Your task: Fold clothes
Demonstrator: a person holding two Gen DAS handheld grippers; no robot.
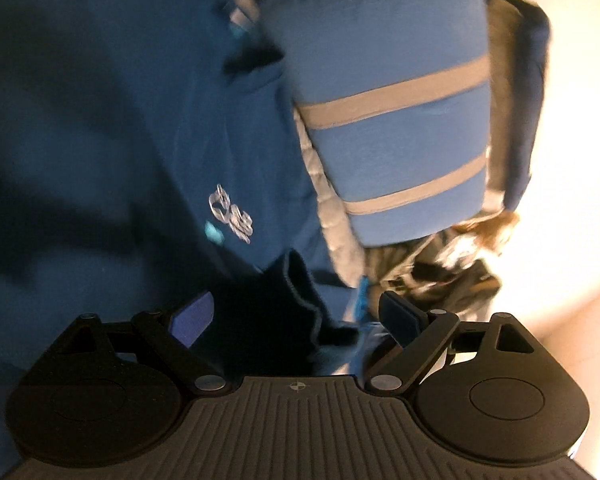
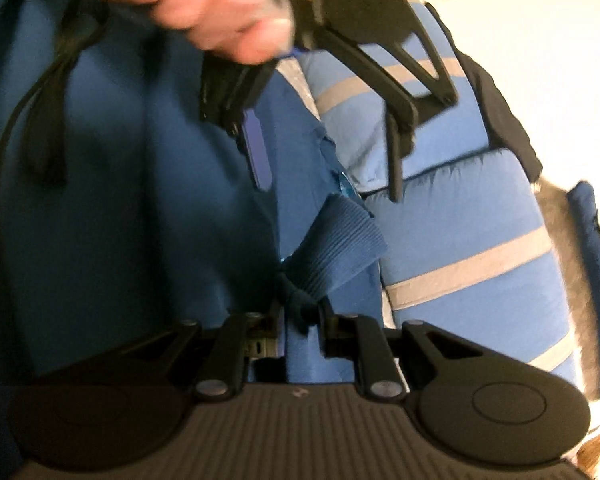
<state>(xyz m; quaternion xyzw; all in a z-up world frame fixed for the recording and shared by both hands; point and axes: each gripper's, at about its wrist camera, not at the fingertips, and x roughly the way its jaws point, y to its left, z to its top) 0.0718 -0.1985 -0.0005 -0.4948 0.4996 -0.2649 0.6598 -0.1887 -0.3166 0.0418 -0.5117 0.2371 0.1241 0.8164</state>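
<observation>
Right claw (image 2: 302, 330) is pinched tight on the ribbed cuff (image 2: 332, 236) of the dark blue top (image 2: 120, 200), the cuff fanning out just past its tips. Left claw (image 1: 296, 316) stands spread wide, nothing pressed in it, with a dark fold of the top sitting between its fingers. To do this well, I'd say: close the left on that fold before pulling, and keep the sleeve taut. The top lies beside a striped blue piece (image 1: 388, 92).
</observation>
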